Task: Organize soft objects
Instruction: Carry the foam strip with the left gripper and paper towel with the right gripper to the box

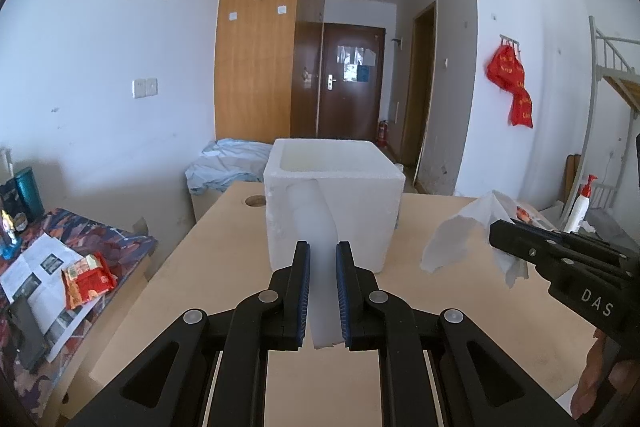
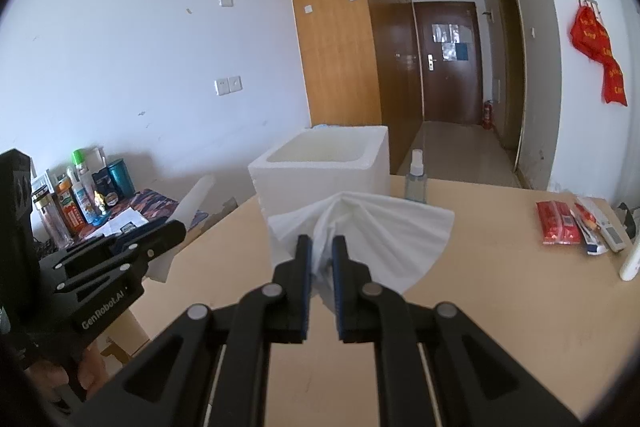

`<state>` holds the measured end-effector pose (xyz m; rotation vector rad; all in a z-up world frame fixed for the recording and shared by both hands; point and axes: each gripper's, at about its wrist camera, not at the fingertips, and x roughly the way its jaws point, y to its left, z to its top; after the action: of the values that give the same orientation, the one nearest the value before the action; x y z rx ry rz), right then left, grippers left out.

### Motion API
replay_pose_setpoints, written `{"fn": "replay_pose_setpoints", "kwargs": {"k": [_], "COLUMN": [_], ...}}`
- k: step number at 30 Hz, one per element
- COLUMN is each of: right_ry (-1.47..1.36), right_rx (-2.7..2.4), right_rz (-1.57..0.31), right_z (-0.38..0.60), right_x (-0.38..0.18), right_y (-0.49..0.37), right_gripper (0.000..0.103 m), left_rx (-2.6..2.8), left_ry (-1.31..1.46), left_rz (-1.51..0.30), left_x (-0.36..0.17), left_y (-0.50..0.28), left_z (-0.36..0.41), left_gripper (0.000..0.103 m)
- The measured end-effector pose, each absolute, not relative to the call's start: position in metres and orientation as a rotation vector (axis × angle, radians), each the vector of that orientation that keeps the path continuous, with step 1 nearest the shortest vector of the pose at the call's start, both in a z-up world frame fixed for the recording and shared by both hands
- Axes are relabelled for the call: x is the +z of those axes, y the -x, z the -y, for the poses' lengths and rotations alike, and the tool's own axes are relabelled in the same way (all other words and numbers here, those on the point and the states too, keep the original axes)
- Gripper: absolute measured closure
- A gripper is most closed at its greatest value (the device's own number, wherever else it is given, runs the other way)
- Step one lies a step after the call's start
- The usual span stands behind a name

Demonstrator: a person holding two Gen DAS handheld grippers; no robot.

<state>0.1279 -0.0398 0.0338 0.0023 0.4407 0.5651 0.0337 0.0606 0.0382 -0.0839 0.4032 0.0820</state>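
**Q:** quick headcount, what have you got there?

**A:** Two grippers, my left gripper (image 1: 322, 259) and my right gripper (image 2: 321, 253), two fingers (image 1: 302, 283) each, so four. One foam box (image 1: 334, 203) on the desk (image 1: 440, 327). Soft stuff: one white foam sheet (image 1: 316, 223) and one white tissue (image 2: 360, 231).

**Q:** anything else on the desk?

**A:** One spray bottle (image 2: 416, 179), one red packet (image 2: 558, 223), one white pump bottle (image 1: 580, 207). One more red snack bag (image 1: 88, 279) off to the side. The bottles on the side table I can't count, too crowded.
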Motion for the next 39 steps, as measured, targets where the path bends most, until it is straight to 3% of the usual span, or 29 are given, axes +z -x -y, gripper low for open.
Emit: {"fn": "replay_pose_setpoints", "kwargs": {"k": [39], "right_ry": [0.056], "right_rx": [0.599], "right_rz": [-0.371], "right_z": [0.003], "right_x": [0.092], "right_y": [-0.215], "right_gripper": [0.091], "left_rx": [0.041], "left_ry": [0.077], "left_rz": [-0.355], "left_x": [0.095], "left_y": [-0.141], "left_z": [-0.082], "left_gripper": [0.089]}}
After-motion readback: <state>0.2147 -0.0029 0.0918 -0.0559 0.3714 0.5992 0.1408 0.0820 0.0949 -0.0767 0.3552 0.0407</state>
